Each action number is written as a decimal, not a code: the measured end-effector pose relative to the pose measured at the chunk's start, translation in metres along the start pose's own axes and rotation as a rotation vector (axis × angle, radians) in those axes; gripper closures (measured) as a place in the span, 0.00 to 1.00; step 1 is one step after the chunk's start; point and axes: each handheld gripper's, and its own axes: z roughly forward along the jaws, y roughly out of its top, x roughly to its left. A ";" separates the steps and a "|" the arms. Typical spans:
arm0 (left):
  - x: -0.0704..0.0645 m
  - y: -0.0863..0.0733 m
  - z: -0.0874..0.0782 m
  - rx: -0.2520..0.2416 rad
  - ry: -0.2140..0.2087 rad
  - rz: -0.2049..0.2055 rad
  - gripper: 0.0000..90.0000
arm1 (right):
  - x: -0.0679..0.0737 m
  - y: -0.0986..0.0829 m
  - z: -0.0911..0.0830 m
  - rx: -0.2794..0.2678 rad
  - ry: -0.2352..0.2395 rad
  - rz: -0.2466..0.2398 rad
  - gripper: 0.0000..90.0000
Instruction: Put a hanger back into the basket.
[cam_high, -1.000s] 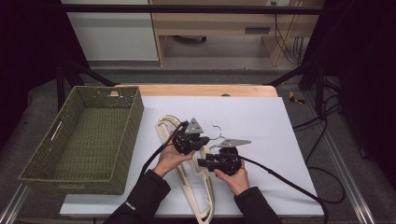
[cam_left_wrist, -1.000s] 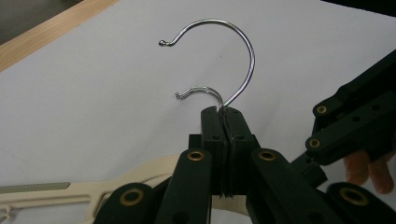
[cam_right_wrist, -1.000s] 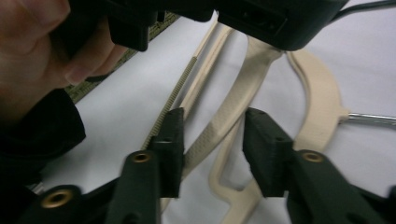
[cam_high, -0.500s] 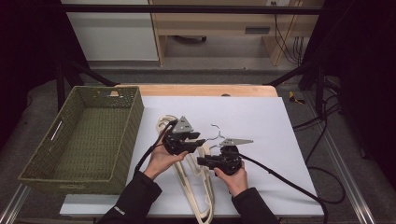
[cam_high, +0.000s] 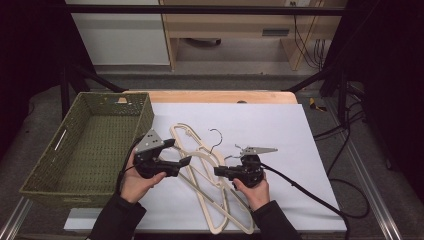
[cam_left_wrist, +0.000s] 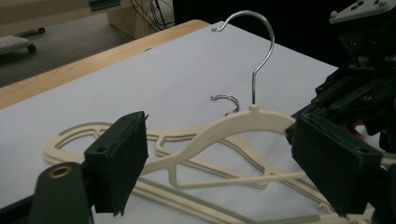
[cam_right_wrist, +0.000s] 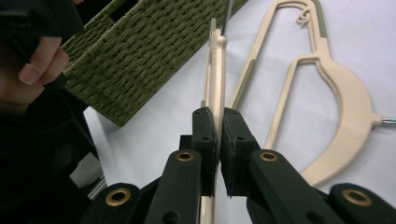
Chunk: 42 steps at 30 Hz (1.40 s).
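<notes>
Our right gripper (cam_high: 218, 171) has its two black jaws pressed tight on the thin edge of a cream hanger (cam_right_wrist: 215, 70). In the right gripper view this hanger stands on its edge between the jaws. Our left gripper (cam_high: 181, 152) has its jaws spread wide apart, and nothing is between them. In the left gripper view the raised hanger (cam_left_wrist: 233, 128) sits just past the open jaws, with its silver hook (cam_left_wrist: 259, 44) pointing up.

Our left hand (cam_high: 137, 177) holds its gripper near the basket, pointing to the right. Our right hand (cam_high: 252, 190) holds its gripper pointing to the left, toward the other one. The two grippers are near each other but apart.

More cream hangers (cam_high: 192, 150) lie flat in a pile on the white sheet (cam_high: 280, 125) between our hands. The sheet covers a wooden table (cam_high: 210, 96). A green woven basket (cam_high: 50, 170) sits at the left edge of the sheet. The room behind is dark, with a pale cabinet (cam_high: 117, 30) and cables on the floor (cam_high: 305, 30).
</notes>
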 end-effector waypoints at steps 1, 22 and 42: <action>0.000 0.000 0.000 0.000 0.000 0.000 0.19 | 0.000 0.000 0.000 0.000 0.000 0.000 0.96; -0.020 -0.023 0.015 0.152 -0.130 0.090 0.36 | 0.021 0.012 -0.025 0.126 0.185 -0.235 0.97; -0.032 -0.025 0.014 0.217 -0.180 0.152 0.82 | 0.022 0.012 -0.025 0.151 0.156 -0.303 0.90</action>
